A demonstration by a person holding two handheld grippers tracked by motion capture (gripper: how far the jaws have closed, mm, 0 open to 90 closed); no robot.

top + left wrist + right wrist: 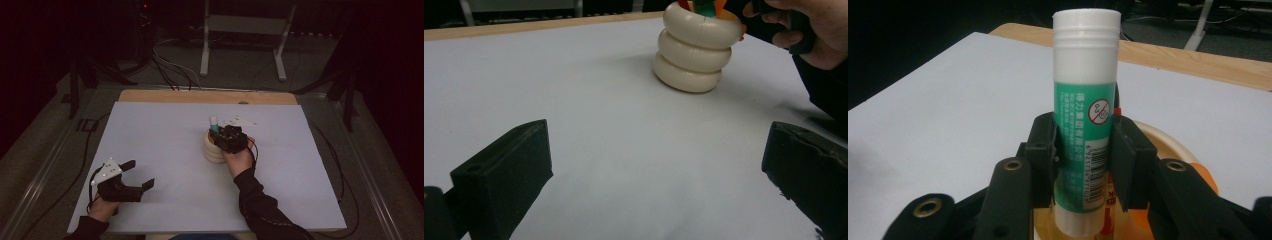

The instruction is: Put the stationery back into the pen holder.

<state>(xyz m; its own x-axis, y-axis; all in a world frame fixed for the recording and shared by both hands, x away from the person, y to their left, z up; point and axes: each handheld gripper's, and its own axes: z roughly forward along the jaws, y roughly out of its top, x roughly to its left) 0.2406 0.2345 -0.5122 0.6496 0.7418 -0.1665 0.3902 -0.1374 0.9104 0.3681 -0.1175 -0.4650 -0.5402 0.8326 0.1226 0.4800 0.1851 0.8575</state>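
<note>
— Green and white, that glue stick: we have it upright between the two black jaws of the right gripper, and the pads press on its green label from both sides, a little below its middle.

— So the grip is made. And where are we holding it?

— Right over the mouth of the cream ringed holder, which stands near the middle of the pale table. From the right gripper view the stick's bottom end hangs just above or just inside the rim; we cannot tell which. Orange and red things already stand in there.

— Then we judge the work about midway: the stick is held at the holder, but whether it is going in or coming out the pictures do not settle. Either way, one short move is left, and then we let go or carry it off.

— What about our other hand?

— The left gripper rests low at the near left of the table, well apart from the holder. Its jaws stand wide, with nothing between them but bare table.

— Fine. It waits.
</note>
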